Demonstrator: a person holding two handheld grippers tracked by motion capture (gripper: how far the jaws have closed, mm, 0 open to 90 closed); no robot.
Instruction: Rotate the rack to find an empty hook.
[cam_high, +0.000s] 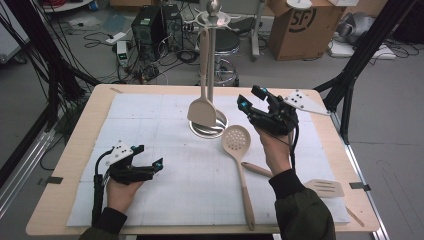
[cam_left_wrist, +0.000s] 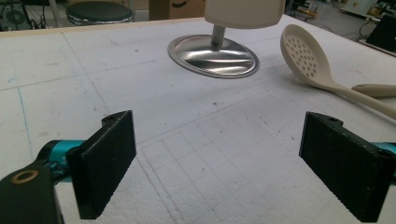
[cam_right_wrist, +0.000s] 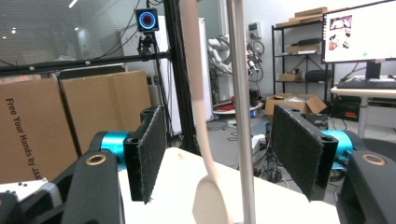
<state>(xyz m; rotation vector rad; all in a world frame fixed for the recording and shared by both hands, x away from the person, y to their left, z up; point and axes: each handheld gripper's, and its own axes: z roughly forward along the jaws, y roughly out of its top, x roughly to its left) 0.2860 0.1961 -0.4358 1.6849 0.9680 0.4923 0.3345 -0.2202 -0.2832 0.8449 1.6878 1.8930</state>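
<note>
Two black padded jaws standing apart, framing a cream plastic spatula handle (cam_right_wrist: 198, 107) hanging just left of a thin steel pole (cam_right_wrist: 240, 112); cardboard boxes (cam_right_wrist: 56, 121) far left.

A light wooden counter (cam_high: 75, 150) carries a white gridded mat (cam_high: 165, 165) that covers most of its top, leaving a bare wooden border all round. On the mat, towards the far middle, stands the round metal base (cam_high: 209, 130) of a utensil stand. Just beside it, to the right, a beige slotted spoon (cam_high: 239, 160) lies flat, bowl towards the base and handle running to the near edge. A second beige handle (cam_high: 256, 169) lies touching the spoon's handle. A slotted turner (cam_high: 326, 188) lies near the mat's right corner.
</note>
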